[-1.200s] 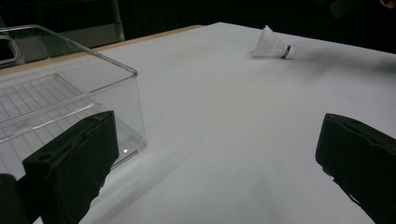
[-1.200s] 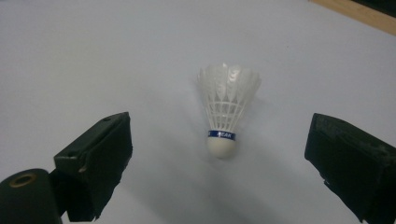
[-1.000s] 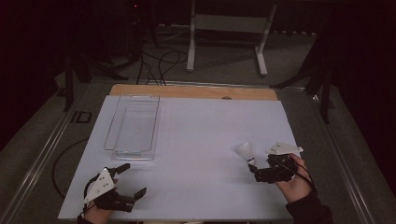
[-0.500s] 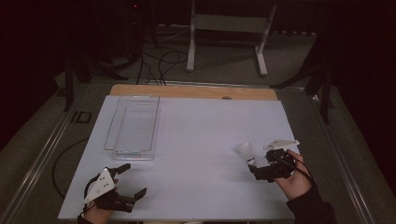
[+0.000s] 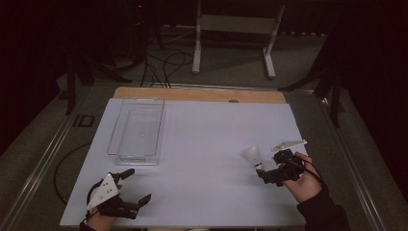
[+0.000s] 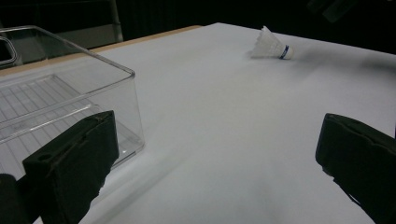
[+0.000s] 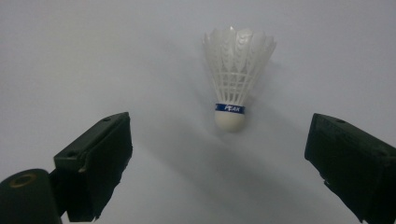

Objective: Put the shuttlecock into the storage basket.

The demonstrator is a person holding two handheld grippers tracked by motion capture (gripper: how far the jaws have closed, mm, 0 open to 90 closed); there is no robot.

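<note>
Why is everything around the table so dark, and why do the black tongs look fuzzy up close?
High view: light falls on the white table, while the floor and room behind stay dim. Right gripper view: the shuttlecock is sharp and casts a soft shadow; the near right tongs are blurred, too close to the lens. Left gripper view: the clear plastic bin shows faint glare along its rim.

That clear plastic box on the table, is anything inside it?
Nothing shows inside the clear box; its ribbed floor is visible through the walls. The shuttlecock lies outside it on the white table, near the right gripper.
</note>
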